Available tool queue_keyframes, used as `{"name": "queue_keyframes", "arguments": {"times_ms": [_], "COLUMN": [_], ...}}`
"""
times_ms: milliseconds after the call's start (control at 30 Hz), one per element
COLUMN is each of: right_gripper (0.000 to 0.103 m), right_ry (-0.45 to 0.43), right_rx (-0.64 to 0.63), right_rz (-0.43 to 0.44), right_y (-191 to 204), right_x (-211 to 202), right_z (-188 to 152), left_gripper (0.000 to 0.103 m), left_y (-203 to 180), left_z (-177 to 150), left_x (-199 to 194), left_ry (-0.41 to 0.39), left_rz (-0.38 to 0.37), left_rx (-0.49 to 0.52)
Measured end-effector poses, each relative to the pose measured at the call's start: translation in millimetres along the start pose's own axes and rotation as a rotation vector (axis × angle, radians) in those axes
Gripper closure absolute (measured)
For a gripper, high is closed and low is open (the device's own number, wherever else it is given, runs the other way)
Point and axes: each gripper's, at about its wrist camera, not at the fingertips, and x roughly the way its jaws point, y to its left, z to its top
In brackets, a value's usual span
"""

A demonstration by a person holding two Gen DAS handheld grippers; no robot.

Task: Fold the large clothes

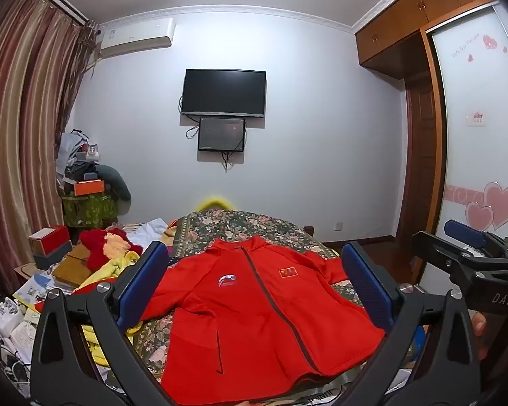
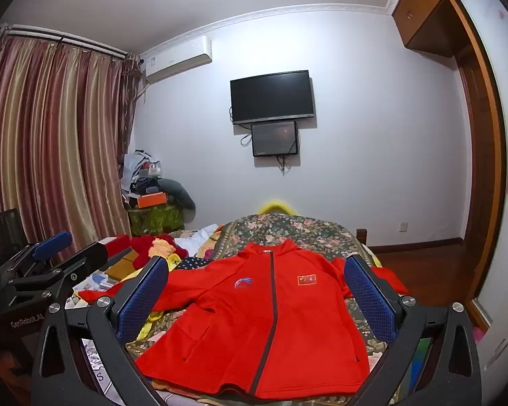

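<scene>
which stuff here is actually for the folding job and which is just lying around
For the job:
- red jacket, spread flat and zipped on the floral bedspread
- left hand-held gripper, open
- right hand-held gripper, open

Just lying about:
- red and yellow clothes pile
- boxes
- wall TV

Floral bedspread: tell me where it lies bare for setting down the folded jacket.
The floral bedspread lies bare beyond the red jacket's collar, toward the yellow item. A narrow strip shows below the left sleeve. The left side is crowded with red and yellow clothes, boxes and papers.
</scene>
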Motion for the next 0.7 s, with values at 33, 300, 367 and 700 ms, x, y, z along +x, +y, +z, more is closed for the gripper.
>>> {"name": "queue_keyframes", "arguments": {"times_ms": [33, 300, 367, 700], "right_gripper": [0.000, 0.000, 0.000, 0.000], "right_ry": [0.000, 0.005, 0.006, 0.012], "right_rx": [0.001, 0.003, 0.003, 0.001], "right_rz": [0.000, 0.000, -0.001, -0.002], "right_y": [0, 0, 0, 0], "right_x": [0, 1, 2, 3], "right_z": [0, 1, 1, 2], "left_gripper": [0.000, 0.000, 0.000, 0.000], "left_y": [-1, 2, 4, 4], "left_z": [0, -6, -3, -2], "left_x": [0, -2, -5, 4], "left_ry": [0.001, -0.001, 0.001, 0.002], "left_rz": [0.004, 0.005, 0.008, 0.023], "left_rx": [0.012, 0.006, 0.002, -0.002]}}
